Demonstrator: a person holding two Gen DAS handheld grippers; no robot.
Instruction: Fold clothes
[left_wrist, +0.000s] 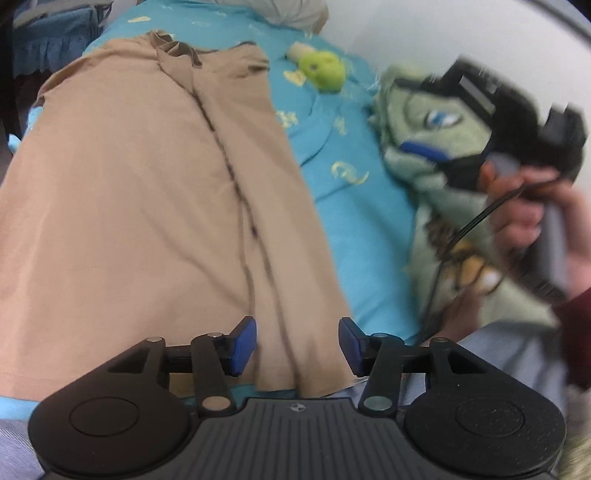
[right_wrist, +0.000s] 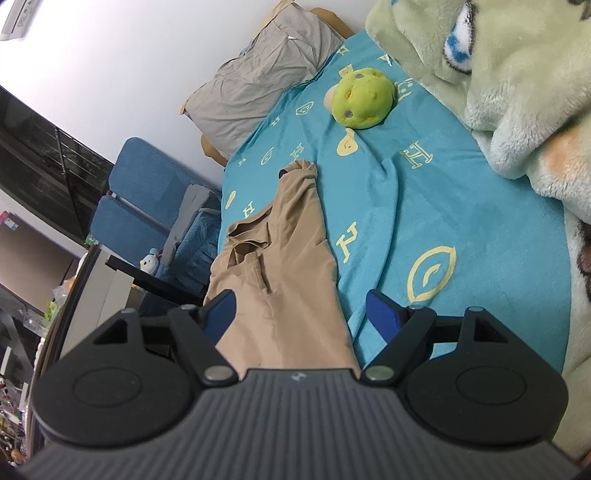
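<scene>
A pair of tan trousers (left_wrist: 147, 203) lies folded lengthwise on the bed, waistband at the far end. My left gripper (left_wrist: 297, 347) hovers over their near end. Its blue pads stand apart with cloth below them, and neither pad presses on it. In the right wrist view the trousers (right_wrist: 288, 266) run away from me towards the green toy. My right gripper (right_wrist: 303, 315) is open wide, with the near part of the trousers lying between its pads untouched. A person's hand (left_wrist: 524, 218) holds that gripper, blurred, at the right of the left wrist view.
A turquoise bedspread (right_wrist: 424, 221) with yellow letters covers the bed. A green plush toy (right_wrist: 364, 98) sits beyond the trousers. A grey pillow (right_wrist: 258, 74) lies at the head, a pale green fleece blanket (right_wrist: 498, 92) along the right side. A blue chair (right_wrist: 140, 206) stands beside the bed.
</scene>
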